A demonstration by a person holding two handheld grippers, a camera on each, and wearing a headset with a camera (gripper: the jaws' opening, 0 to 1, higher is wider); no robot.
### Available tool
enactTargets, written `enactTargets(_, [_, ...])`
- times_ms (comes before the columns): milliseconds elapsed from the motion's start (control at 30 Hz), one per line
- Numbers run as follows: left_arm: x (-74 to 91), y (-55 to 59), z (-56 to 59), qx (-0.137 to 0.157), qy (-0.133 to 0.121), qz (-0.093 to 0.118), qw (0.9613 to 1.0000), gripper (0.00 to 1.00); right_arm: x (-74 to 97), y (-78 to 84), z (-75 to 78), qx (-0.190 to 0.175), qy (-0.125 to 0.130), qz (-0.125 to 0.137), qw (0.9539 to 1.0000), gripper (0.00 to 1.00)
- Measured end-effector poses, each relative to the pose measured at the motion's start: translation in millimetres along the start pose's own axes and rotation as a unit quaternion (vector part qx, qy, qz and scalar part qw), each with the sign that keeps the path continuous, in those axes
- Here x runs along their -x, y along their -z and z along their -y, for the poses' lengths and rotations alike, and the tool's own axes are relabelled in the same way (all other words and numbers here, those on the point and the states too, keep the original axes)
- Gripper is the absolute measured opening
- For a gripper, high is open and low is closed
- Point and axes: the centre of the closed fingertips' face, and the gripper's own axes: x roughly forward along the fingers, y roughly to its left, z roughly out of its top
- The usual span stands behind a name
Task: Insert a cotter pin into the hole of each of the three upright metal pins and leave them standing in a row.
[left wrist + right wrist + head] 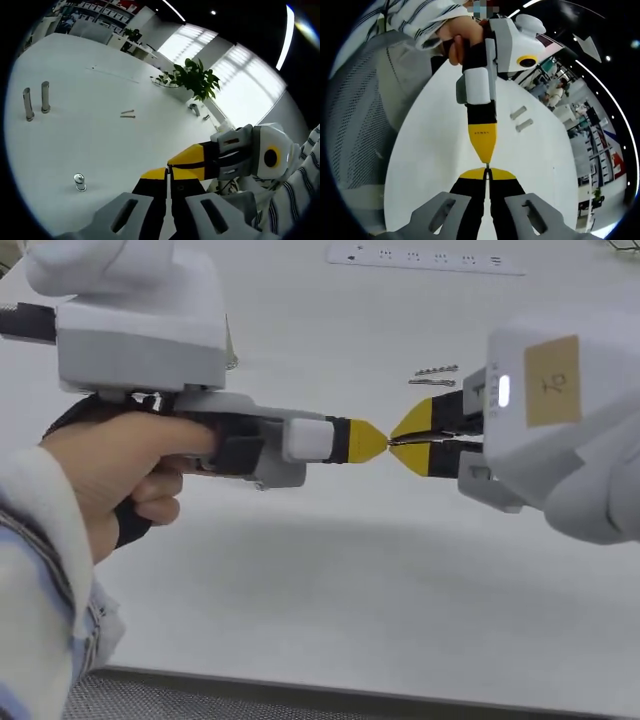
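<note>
The cotter pin [398, 443], a light, springy sliver of wire that would likely slip or bend unless nipped near its head, sits clamped in the closed fingers of the right gripper [392, 443], tip to tip with the shut left gripper [384, 440], above the bench [330, 570] and well apart from the upright metal pins [45, 96].

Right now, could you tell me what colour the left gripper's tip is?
Yellow; the left gripper shows best in the right gripper view.
</note>
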Motion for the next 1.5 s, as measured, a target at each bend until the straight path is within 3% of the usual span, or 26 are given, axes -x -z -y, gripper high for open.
enactTargets(333, [3.8,-1.3,6.1,-0.008,0.005,0.006,0.9999,0.00,3.2,-0.7,1.0,0.021,0.000,0.015,0.9997,0.06])
enactTargets(500, [5.1,-5.3,7.9,-0.006,0.009,0.013,0.9998,0.00,4.9,-1.5,-0.3,-0.009,-0.005,0.029,0.9995,0.13])
enactTargets(633, [6.5,-3.8,8.9,-0.025,0.012,0.010,0.9996,0.00,7.0,-1.7,-0.4,-0.046,-0.011,0.040,0.9981,0.17])
enactTargets(767, [9.1,-3.5,10.9,-0.055,0.018,0.011,0.9983,0.00,11.0,-1.9,3.2,-0.107,-0.017,0.061,0.9922,0.17])
enactTargets(833, [10.8,-3.6,13.1,-0.081,0.024,0.011,0.9964,0.00,12.2,-2.7,2.2,-0.145,-0.029,0.073,0.9864,0.17])
enactTargets(867, [11.8,-3.4,14.1,-0.093,0.026,0.011,0.9953,0.00,13.7,-4.5,2.7,-0.171,-0.036,0.087,0.9809,0.17])
enactTargets(933, [13.9,-3.8,17.0,-0.128,0.037,0.013,0.9910,0.00,16.9,-6.4,3.6,-0.211,-0.048,0.104,0.9708,0.17])
enactTargets(1033, [17.4,-4.5,21.6,-0.178,0.049,0.018,0.9827,0.00,21.5,-5.1,5.9,-0.234,-0.064,0.119,0.9627,0.17])
enactTargets(1100, [19.5,-3.3,24.8,-0.211,0.057,0.018,0.9757,0.00,22.7,-2.5,6.0,-0.246,-0.072,0.120,0.9592,0.17])
enactTargets(1133, [20.9,-2.9,29.0,-0.233,0.063,0.024,0.9701,0.00,23.8,-2.0,4.8,-0.251,-0.081,0.124,0.9566,0.17])
enactTargets(1267, [22.2,2.6,30.3,-0.291,0.069,0.018,0.9542,0.00,28.0,-6.6,-0.5,-0.279,-0.117,0.144,0.9421,0.16])
enactTargets(1300, [22.4,3.1,31.4,-0.289,0.071,0.019,0.9544,0.00,29.5,-9.3,-4.2,-0.280,-0.124,0.149,0.9403,0.16])
enactTargets(1333, [23.0,4.1,33.0,-0.299,0.077,0.020,0.9509,0.00,30.8,-10.8,-6.9,-0.282,-0.129,0.150,0.9387,0.16])
enactTargets(1400, [23.9,4.8,34.9,-0.301,0.085,0.019,0.9497,0.00,32.1,-12.2,-9.4,-0.282,-0.135,0.154,0.9373,0.16])
enactTargets(1500, [26.9,7.0,41.8,-0.324,0.103,0.022,0.9403,0.00,34.0,-14.1,-14.3,-0.284,-0.150,0.157,0.9340,0.16])
